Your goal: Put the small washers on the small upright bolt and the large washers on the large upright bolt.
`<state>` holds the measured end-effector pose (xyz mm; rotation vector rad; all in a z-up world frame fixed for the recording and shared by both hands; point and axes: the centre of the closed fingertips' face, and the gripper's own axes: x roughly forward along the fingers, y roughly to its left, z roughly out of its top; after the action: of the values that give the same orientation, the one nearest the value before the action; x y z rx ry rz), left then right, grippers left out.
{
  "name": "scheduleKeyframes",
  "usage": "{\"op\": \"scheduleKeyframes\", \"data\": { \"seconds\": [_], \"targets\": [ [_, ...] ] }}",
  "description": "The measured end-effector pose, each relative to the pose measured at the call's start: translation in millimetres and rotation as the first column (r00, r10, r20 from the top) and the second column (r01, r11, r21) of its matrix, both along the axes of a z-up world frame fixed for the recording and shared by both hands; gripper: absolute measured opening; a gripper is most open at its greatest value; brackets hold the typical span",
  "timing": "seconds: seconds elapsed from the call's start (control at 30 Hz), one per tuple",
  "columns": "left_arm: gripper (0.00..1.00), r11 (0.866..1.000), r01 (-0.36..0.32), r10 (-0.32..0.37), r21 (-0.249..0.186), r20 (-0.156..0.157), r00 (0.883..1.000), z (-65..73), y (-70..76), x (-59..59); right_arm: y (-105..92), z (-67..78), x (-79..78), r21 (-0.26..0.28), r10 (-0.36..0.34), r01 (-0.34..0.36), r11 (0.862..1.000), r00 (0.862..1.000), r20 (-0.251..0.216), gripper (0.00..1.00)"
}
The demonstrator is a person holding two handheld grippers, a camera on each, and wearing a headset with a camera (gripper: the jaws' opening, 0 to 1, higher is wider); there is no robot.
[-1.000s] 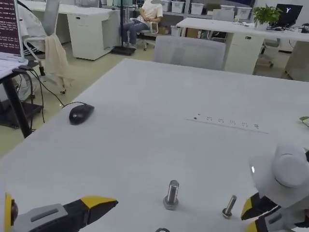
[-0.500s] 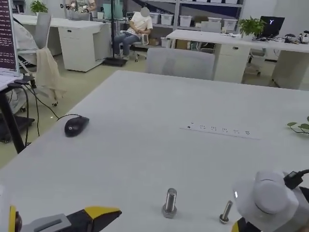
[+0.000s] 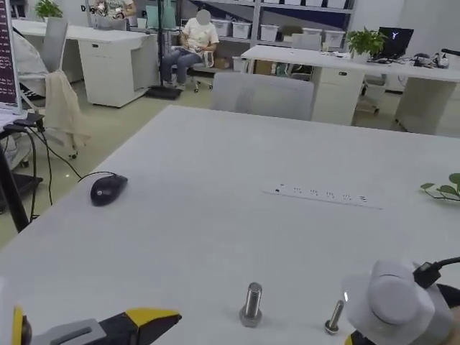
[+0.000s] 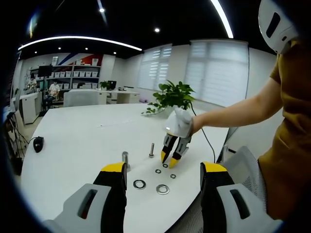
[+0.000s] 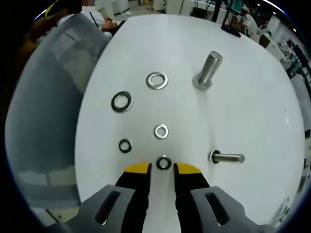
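Small washers (image 5: 161, 131) lie loose on the table (image 5: 252, 111) beside the small upright bolt (image 5: 227, 158). One sits between the narrowly parted jaws of our right gripper (image 5: 163, 168), and our left gripper (image 4: 164, 168) hangs with its jaws spread wide.

Head view: high above near edge of white table (image 3: 215, 215), facing forward and down across it toward office desks (image 3: 345, 61); large bolt (image 3: 251, 305), small bolt (image 3: 333, 317) low in frame. Left gripper view: low at table edge, farther back, facing across table toward plant (image 4: 172, 94) and windows (image 4: 218, 73); both bolts, loose washers (image 4: 139, 184), right gripper (image 4: 170, 162) at mid-frame. Right gripper view: closest, almost straight down on same bolts and washers, small washer (image 5: 164, 162) at lower centre by own jaw tips.
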<state>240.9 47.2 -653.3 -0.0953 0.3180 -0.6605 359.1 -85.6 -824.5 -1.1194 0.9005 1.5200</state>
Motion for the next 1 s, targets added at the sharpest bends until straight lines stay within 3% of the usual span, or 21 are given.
{"op": "scheduleKeyframes", "data": {
  "seconds": [0.13, 0.47, 1.0],
  "targets": [
    [0.6, 1.0, -0.006, 0.006, -0.003, 0.001, 1.0, -1.0, 1.4, 1.2, 1.7, 0.9, 1.3, 0.015, 0.005, -0.005, 1.0, 1.0, 0.006, 0.19],
    [0.6, 1.0, -0.018, 0.018, -0.017, -0.003, 1.0, -5.8, 1.2, 4.4, 2.0, 0.4, -2.8, -0.01, 0.046, -0.046, 0.999, 0.999, 0.028, 0.17],
    [0.6, 0.999, -0.03, 0.03, -0.023, 0.003, 1.0, -3.8, -2.9, 3.9, 0.2, 0.3, 1.7, -0.008, 0.014, -0.013, 1.0, 1.0, 0.025, 0.12]
  ]
}}
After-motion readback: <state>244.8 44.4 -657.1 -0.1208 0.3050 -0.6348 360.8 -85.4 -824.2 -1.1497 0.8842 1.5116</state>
